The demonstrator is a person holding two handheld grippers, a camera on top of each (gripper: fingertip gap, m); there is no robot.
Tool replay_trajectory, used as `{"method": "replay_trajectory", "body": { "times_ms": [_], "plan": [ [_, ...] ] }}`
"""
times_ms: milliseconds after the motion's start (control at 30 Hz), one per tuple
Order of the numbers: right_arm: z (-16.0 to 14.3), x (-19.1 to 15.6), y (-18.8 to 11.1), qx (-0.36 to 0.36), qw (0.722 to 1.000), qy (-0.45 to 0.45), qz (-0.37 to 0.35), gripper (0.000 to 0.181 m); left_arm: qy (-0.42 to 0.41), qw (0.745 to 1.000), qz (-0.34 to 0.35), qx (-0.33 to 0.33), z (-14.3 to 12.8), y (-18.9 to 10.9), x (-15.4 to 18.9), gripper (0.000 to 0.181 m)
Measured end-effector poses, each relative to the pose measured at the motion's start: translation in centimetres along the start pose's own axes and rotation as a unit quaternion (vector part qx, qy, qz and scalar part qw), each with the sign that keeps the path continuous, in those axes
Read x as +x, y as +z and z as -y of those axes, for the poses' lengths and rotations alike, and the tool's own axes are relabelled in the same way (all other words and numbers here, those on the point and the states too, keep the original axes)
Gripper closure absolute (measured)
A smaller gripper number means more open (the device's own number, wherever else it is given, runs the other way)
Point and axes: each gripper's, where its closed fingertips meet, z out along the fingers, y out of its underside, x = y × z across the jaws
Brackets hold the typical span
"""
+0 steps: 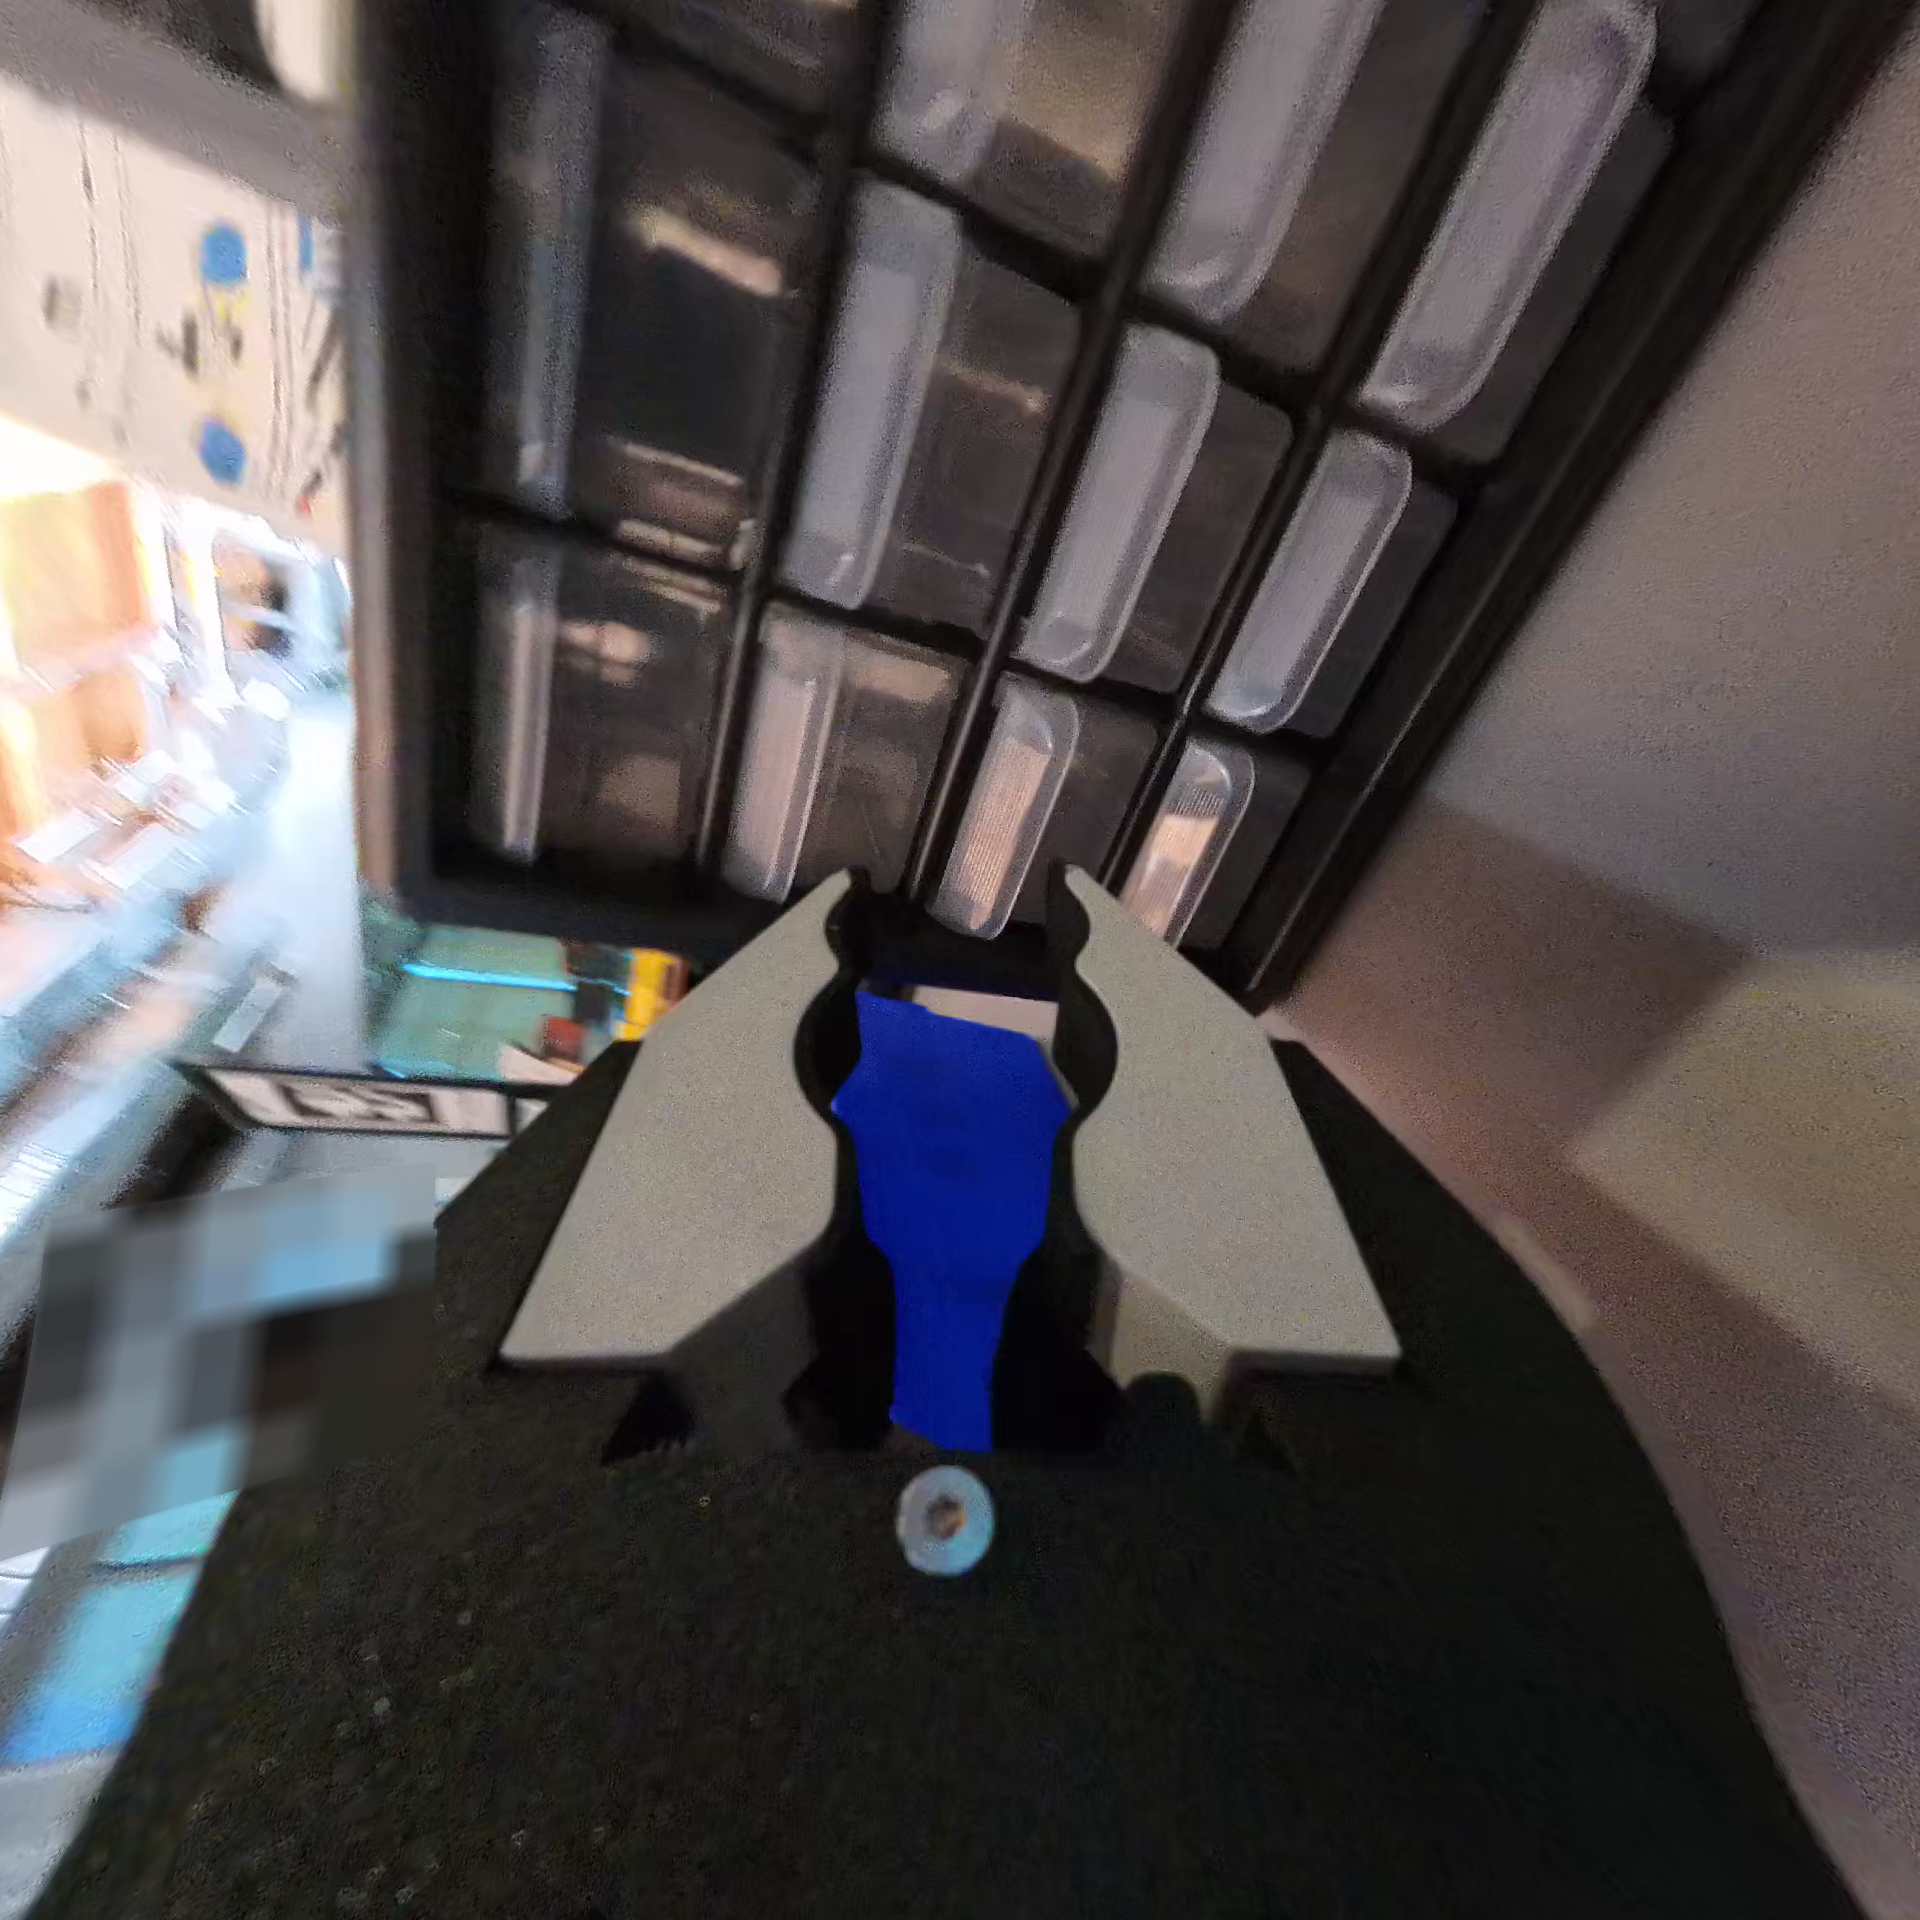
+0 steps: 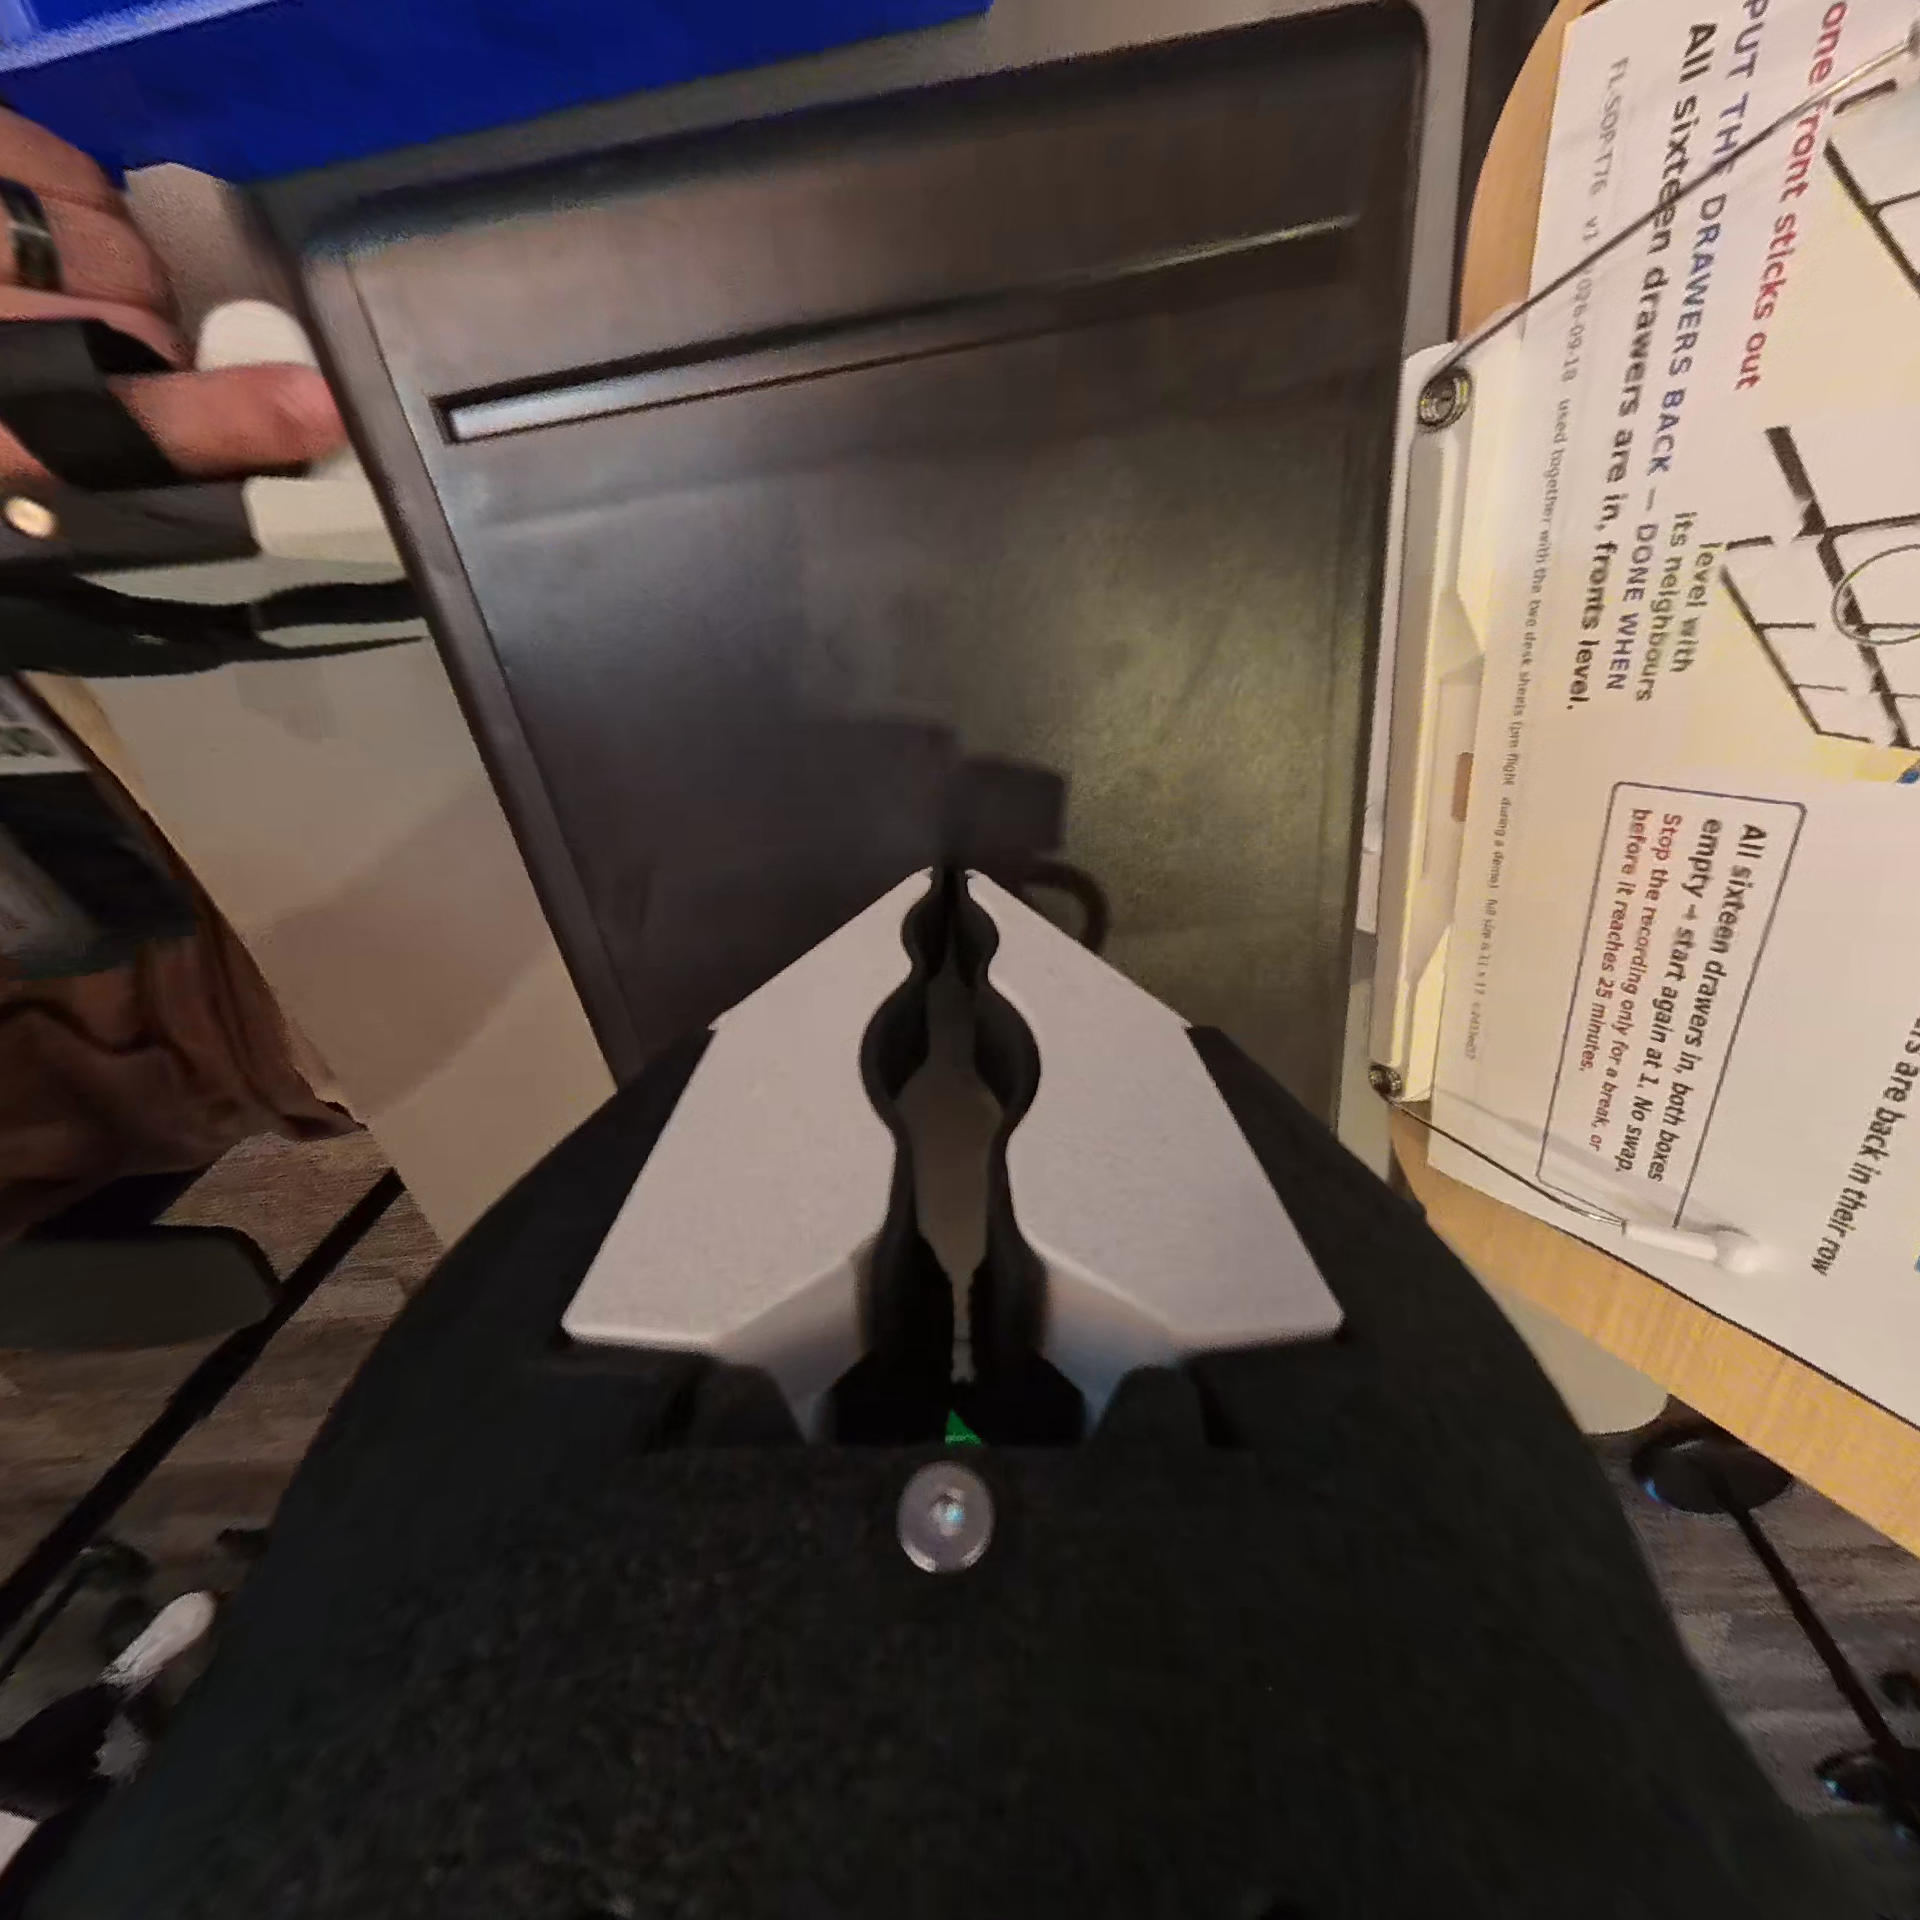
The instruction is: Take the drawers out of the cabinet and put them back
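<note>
The black cabinet (image 1: 1382, 831) fills the left wrist view, tilted, with several rows of clear plastic drawers (image 1: 904, 405) all seated in their slots. My left gripper (image 1: 956, 899) is open and empty, its tips just short of the handle of a drawer (image 1: 1003, 821) at the cabinet's near edge. A blue surface (image 1: 951, 1164) shows through the gap between the fingers. My right gripper (image 2: 951, 883) is shut and empty, pointing at the plain black side panel of the cabinet (image 2: 883, 582), close to it; I cannot tell if it touches.
Printed instruction sheets (image 2: 1704, 623) lie on a wooden board (image 2: 1496, 1236) to the right of the cabinet. A person's hand (image 2: 135, 405) shows at the cabinet's left edge. A blue box (image 2: 416, 73) is at the top left. A beige wall (image 1: 1683, 675) stands beside the cabinet.
</note>
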Motion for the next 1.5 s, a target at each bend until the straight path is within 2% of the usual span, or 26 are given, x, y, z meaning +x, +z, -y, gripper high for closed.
{"method": "replay_trajectory", "body": {
  "times_ms": [200, 400, 567, 867, 1500],
  "plan": [
    [0.0, 0.0, 0.0, -0.008, 1.0, 0.003, -0.002, 0.181, 0.158, 0.987, 0.042, -0.004, -0.7, 2.3, 1.3, 0.15],
    [0.0, 0.1, 0.0, 0.014, 1.0, 0.022, 0.011, 0.181, 0.194, 0.977, 0.087, -0.023, -0.3, 2.7, 0.5, 0.169],
    [0.1, 0.1, 0.0, 0.032, 0.999, 0.029, 0.016, 0.181, 0.251, 0.961, 0.111, -0.032, -0.1, 2.7, 0.4, 0.171],
    [0.0, 0.1, 0.0, 0.032, 0.999, 0.037, 0.006, 0.181, 0.259, 0.959, 0.114, -0.03, -0.1, 1.2, 0.7, 0.173],
    [0.1, 0.1, 0.0, 0.038, 0.997, 0.069, -0.003, 0.181, 0.256, 0.957, 0.133, 0.027, -0.2, -6.0, 2.6, 0.175]
  ]
}}
